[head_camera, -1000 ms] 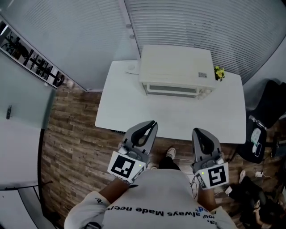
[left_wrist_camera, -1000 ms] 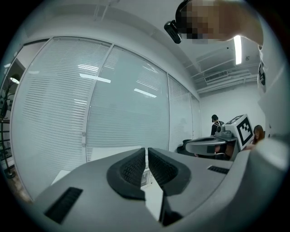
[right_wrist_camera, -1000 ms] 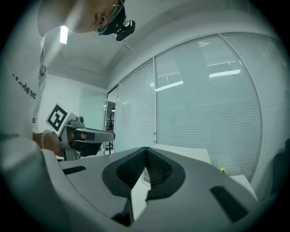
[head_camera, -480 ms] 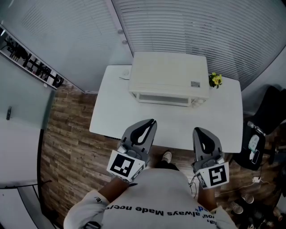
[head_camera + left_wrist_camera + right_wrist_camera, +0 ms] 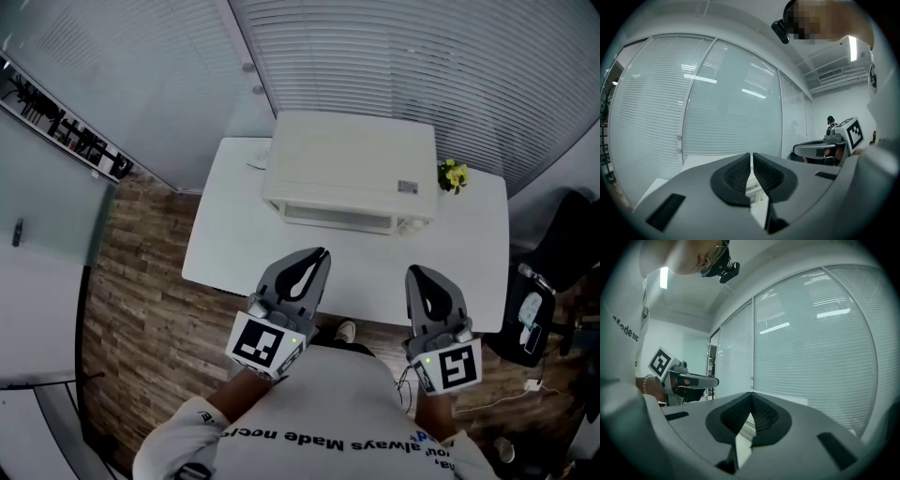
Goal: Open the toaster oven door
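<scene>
Toaster oven (image 5: pixel 352 164) stands at the far side of the white table (image 5: pixel 234 244), against the blinds, with a small yellow flower (image 5: pixel 454 174) just beside its right end. Its door (image 5: pixel 342 217) faces the person and appears fully closed.

Left gripper (image 5: pixel 314 258): fingers (image 5: pixel 736 176) drawn together with only a thin slit between them, nothing held. Right gripper (image 5: pixel 417 274): fingers (image 5: pixel 764 413) meeting at the tips, nothing held. Both are raised near the table's front edge, well apart from the oven.

Change over the last second: table and oven have shifted in the head view and now fill slightly more of it, while both grippers sit where they did. Judgement: the person is closing in on the table, so the task is at the approach stage. The door is untouched, and a gripper must part its fingers before it can take the door's top edge.
</scene>
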Demonstrator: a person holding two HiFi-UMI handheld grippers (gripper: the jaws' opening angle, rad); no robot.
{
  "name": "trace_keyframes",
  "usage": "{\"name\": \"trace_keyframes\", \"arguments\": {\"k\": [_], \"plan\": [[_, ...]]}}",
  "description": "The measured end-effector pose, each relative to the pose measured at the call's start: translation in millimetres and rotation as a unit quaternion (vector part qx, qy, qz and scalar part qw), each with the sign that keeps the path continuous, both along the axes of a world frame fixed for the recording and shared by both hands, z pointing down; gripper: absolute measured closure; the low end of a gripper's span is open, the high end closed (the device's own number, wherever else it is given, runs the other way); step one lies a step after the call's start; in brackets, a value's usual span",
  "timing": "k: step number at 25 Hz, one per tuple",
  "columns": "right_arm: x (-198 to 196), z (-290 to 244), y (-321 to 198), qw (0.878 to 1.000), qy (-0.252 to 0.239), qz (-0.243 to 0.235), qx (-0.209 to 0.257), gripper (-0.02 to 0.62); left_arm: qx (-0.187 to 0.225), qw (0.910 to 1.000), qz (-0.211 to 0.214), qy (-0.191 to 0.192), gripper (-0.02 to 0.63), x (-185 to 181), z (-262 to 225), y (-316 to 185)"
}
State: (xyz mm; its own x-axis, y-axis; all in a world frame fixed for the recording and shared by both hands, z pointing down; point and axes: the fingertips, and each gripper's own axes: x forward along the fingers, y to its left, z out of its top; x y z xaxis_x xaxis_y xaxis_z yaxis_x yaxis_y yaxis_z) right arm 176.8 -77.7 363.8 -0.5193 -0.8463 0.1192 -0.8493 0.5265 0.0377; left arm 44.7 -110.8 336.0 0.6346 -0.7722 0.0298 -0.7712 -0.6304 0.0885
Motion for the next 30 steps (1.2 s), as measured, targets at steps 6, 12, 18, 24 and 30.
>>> {"name": "trace_keyframes", "arguments": {"k": [6, 12, 18, 24, 30], "plan": [[-18, -7, -21, 1.0, 0.004, -0.006, 0.008, 0.588, 0.003, 0.9999, -0.01, 0.004, 0.571, -19, -3, -19], [-45, -13, -40, 1.0, 0.012, -0.013, 0.008, 0.588, -0.002, 0.9998, -0.018, 0.006, 0.571, -48, -2, -43], [-69, -20, -52, 1.0, 0.02, -0.017, 0.014, 0.588, -0.016, 0.9996, -0.023, 0.01, 0.568, -73, 3, -56], [-80, -21, -54, 1.0, 0.023, -0.015, 0.015, 0.588, -0.04, 0.9989, -0.018, 0.014, 0.566, -85, 22, -67], [-83, -23, -51, 0.999, 0.027, -0.011, 0.015, 0.588, -0.064, 0.9977, -0.022, 0.002, 0.527, -90, 48, -79]]}}
